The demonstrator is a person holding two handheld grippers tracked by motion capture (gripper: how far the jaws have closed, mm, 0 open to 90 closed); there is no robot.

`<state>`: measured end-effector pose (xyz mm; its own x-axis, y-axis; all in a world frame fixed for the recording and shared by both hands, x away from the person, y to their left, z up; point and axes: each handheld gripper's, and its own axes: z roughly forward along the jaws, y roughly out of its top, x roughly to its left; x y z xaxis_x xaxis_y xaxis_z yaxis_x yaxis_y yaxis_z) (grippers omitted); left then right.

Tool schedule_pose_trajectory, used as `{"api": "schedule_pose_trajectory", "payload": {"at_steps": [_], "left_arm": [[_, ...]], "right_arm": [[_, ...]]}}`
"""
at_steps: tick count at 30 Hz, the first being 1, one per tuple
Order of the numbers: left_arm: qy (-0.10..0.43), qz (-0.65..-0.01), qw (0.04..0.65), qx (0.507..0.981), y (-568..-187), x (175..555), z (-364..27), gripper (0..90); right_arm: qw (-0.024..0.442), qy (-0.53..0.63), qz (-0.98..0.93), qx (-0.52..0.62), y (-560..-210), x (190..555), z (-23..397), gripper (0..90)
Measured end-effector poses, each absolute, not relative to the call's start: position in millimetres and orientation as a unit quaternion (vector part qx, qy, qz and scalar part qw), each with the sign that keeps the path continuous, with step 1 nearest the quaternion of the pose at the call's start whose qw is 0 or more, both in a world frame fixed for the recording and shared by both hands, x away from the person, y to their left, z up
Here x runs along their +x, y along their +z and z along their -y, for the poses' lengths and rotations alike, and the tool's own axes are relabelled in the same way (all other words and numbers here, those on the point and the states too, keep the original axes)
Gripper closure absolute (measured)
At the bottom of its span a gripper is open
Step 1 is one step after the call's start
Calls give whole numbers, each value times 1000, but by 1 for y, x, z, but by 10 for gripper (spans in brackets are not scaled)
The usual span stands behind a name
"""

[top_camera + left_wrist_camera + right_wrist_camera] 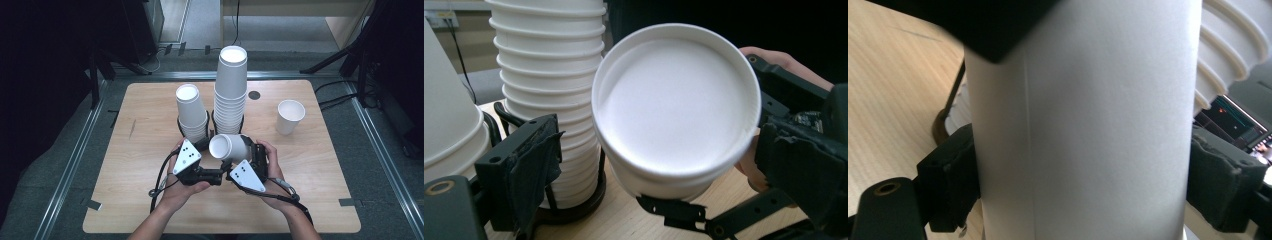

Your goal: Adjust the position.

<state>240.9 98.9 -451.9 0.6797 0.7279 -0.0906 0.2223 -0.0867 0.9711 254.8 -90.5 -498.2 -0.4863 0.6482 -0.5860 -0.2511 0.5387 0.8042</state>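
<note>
The right tongs [239, 150] clamp the cup [227, 147] sideways; the left tongs [205, 146] stand apart beside it. Squeezing harder could crush its thin wall, or it may slip.

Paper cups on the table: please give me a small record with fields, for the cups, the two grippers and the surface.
held cups: a few nested white paper cups, lying sideways, bottom toward the left gripper
right gripper: shut on the held cups' wall
left gripper: open, beside the cups' bottom end, not gripping
tall stack: upside down, in a black ring holder
short stack: upside down, left of the tall one
single cup: upright, apart at the right
surface: wooden table
</note>
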Motion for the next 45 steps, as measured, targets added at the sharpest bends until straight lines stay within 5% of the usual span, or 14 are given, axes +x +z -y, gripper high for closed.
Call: {"api": "schedule_pose_trajectory", "payload": {"at_steps": [26, 45], "left_arm": [[207, -326, 586, 712, -452, 240, -101, 213], [185, -334, 584, 716, -453, 244, -104, 200]], "right_arm": [[499, 444, -739, 90, -504, 250, 83, 135], [510, 439, -736, 75, -503, 249, 82, 135]]}}
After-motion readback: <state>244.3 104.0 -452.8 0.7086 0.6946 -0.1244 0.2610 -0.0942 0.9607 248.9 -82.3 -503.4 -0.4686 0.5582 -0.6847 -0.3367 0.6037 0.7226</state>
